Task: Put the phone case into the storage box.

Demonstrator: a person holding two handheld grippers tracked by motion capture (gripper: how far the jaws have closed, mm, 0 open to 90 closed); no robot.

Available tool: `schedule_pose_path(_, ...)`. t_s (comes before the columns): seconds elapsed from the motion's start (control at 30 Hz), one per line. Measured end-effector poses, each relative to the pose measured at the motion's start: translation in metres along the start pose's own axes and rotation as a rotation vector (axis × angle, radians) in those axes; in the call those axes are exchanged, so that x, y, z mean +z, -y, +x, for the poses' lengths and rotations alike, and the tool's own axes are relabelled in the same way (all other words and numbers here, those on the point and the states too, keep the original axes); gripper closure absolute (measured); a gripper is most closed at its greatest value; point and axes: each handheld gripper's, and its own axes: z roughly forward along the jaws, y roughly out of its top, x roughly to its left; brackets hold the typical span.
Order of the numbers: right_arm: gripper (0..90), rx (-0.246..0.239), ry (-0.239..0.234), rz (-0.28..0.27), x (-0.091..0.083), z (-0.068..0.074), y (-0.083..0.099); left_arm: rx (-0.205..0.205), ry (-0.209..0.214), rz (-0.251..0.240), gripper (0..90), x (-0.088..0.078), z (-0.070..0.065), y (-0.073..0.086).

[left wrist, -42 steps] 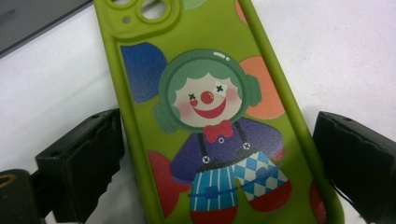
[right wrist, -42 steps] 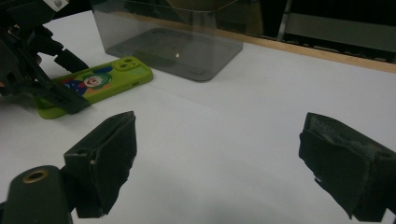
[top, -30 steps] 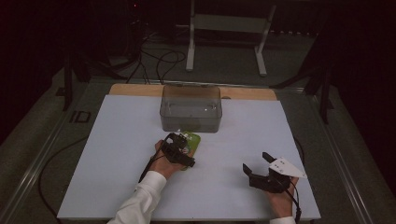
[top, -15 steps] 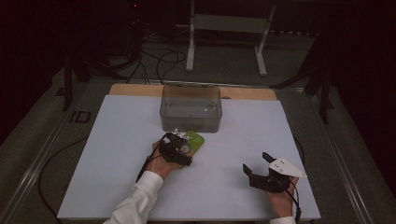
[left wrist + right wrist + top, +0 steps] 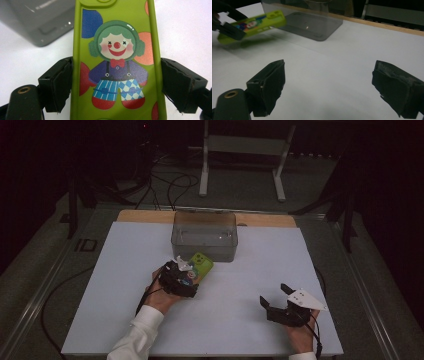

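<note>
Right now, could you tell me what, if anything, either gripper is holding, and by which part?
The left gripper clamps the green phone case across its two long side edges, near one end. The right gripper is open and holds nothing.

A green clown-printed phone case (image 5: 115,62) sat clamped between the left gripper's (image 5: 115,85) black jaws, a grey container (image 5: 37,20) beyond.

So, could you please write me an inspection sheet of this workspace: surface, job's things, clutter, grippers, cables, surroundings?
Surface: white table top, wooden strip along the far edge.
Job's things: green phone case with a clown print, lifted off the table; clear plastic box behind it.
Clutter: nothing seen.
Grippers: left gripper shut on the case's long edges; right gripper open, nothing between its jaws.
Cables: black cables on the floor beyond the table.
Surroundings: dark room, white stand.
</note>
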Motion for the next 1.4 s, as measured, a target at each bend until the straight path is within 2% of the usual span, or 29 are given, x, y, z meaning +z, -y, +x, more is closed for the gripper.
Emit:
schedule_pose_path(0.1,11.3,0.002,0.000,-0.001,0.000,0.000,0.000,-0.008,-0.006,-0.040,15.9,-0.010,0.008,0.011)
schedule_pose_path(0.17,11.3,0.002,0.001,0.001,0.000,0.000,0.000,-0.010,-0.013,-0.049,15.9,-0.014,0.011,0.013)
schedule_pose_path(0.2,11.3,0.001,-0.001,0.003,0.001,0.001,0.000,-0.016,-0.015,-0.082,15.9,-0.021,0.017,0.018)
schedule_pose_path(0.27,11.3,-0.005,-0.004,0.006,0.002,0.002,0.000,-0.025,-0.021,-0.117,15.9,-0.027,0.022,0.022)
schedule_pose_path(0.4,11.3,-0.008,-0.010,0.009,0.003,0.004,0.000,-0.032,-0.034,-0.167,15.9,-0.037,0.032,0.026)
schedule_pose_path(0.53,11.3,-0.006,-0.016,0.009,0.003,0.004,0.000,-0.037,-0.050,-0.211,15.9,-0.045,0.035,0.032)
schedule_pose_path(0.7,11.1,0.006,-0.036,0.008,0.004,0.003,-0.001,-0.038,-0.041,-0.263,15.8,-0.055,0.036,0.033)
schedule_pose_path(0.8,10.5,0.015,-0.044,0.012,0.004,0.002,-0.001,-0.020,-0.043,-0.307,15.8,-0.063,0.037,0.034)
schedule_pose_path(1.0,10.1,0.039,-0.069,0.019,0.006,-0.003,-0.004,-0.024,-0.047,-0.346,15.9,-0.070,0.042,0.037)
schedule_pose_path(1.03,9.8,0.042,-0.089,0.023,0.008,-0.003,-0.010,-0.026,-0.049,-0.348,15.9,-0.071,0.042,0.037)
schedule_pose_path(1.2,9.8,0.010,-0.136,0.011,0.011,0.001,-0.028,-0.027,-0.052,-0.372,15.9,-0.074,0.043,0.039)
schedule_pose_path(1.37,9.8,-0.006,-0.150,0.006,0.015,0.001,-0.040,-0.021,-0.052,-0.379,15.8,-0.075,0.042,0.039)
schedule_pose_path(1.4,9.8,-0.021,-0.153,0.011,0.017,0.002,-0.046,-0.020,-0.054,-0.380,15.9,-0.075,0.042,0.039)
